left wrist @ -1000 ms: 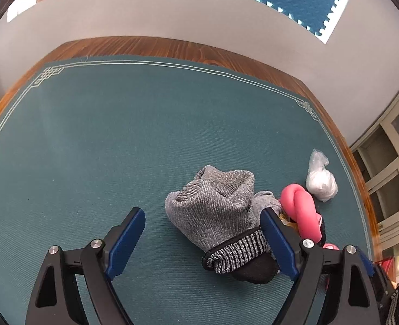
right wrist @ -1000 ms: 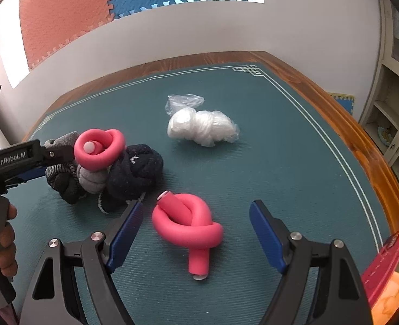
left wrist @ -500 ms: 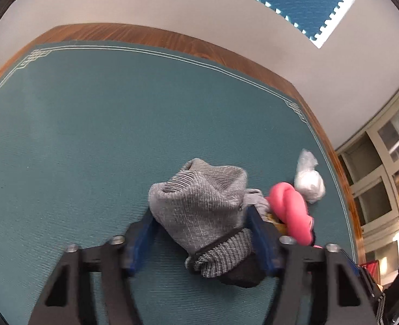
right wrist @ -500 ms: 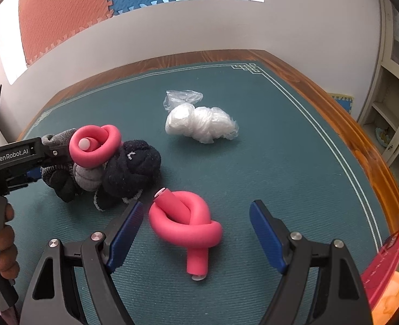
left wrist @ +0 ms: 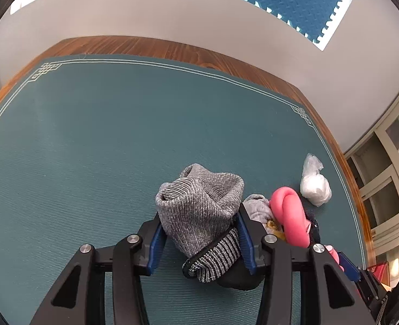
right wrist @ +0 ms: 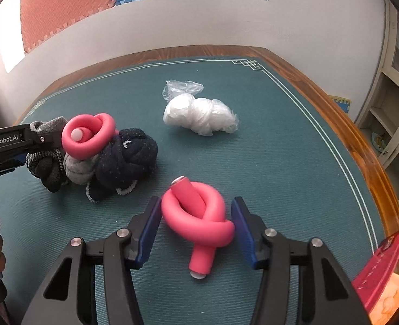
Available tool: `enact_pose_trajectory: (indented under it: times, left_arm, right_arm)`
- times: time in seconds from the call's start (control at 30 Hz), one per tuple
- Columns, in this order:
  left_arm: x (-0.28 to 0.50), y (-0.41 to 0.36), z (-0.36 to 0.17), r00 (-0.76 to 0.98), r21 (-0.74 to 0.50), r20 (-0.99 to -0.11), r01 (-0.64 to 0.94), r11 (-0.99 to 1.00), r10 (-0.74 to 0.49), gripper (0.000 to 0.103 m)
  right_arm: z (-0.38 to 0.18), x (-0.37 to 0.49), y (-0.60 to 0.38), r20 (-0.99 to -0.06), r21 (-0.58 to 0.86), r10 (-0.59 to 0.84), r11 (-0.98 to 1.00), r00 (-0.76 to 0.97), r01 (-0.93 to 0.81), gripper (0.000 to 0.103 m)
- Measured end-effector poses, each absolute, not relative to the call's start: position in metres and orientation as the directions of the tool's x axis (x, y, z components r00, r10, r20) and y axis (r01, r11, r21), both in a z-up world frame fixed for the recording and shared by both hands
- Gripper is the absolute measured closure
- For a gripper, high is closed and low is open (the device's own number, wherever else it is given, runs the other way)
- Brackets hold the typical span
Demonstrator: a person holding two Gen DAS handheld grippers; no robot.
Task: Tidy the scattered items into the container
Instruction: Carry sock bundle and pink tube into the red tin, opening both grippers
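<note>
Left claw (left wrist: 199,233) clamped on grey sock (left wrist: 199,205) | right claw (right wrist: 196,226) – apart, straddling pink foam knot (right wrist: 199,214)

Open green mat (left wrist: 96,140) leftward; sock pile (right wrist: 123,157) and plastic bundle (right wrist: 199,113) crowding the right.

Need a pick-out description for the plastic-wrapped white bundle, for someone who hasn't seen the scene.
Start from the green mat on the wooden table. Toward its far corner, past the sock pile, the white bundle in clear plastic lies on its own. It is the only white, crinkly item; its neighbours are pink foam knots and dark or grey socks.
</note>
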State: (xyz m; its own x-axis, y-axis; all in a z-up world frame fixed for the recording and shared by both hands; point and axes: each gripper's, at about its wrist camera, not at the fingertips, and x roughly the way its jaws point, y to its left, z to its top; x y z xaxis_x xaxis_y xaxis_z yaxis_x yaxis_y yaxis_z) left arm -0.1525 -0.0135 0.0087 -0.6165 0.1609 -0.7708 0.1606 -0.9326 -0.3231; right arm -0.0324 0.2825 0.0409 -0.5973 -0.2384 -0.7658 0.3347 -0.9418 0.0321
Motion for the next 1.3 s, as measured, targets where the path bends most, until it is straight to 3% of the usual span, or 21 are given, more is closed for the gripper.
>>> enact_pose_trajectory:
  times: [0.63,1.3]
  left_arm:
    - [-0.124,0.001,0.066,-0.732,-0.340,-0.660,0.087,-0.937,0.172,0.054]
    - [-0.093,0.054,0.097,-0.749,-0.331,-0.587,-0.122,-0.936,0.306,0.054]
  right_arm:
    - [0.077,-0.021,0.314,-0.628,0.148,-0.259,-0.966,-0.734,0.214,0.047]
    - [0.116,0.013,0.337,-0.451,0.142,-0.128,-0.987,-0.883,0.071,0.046]
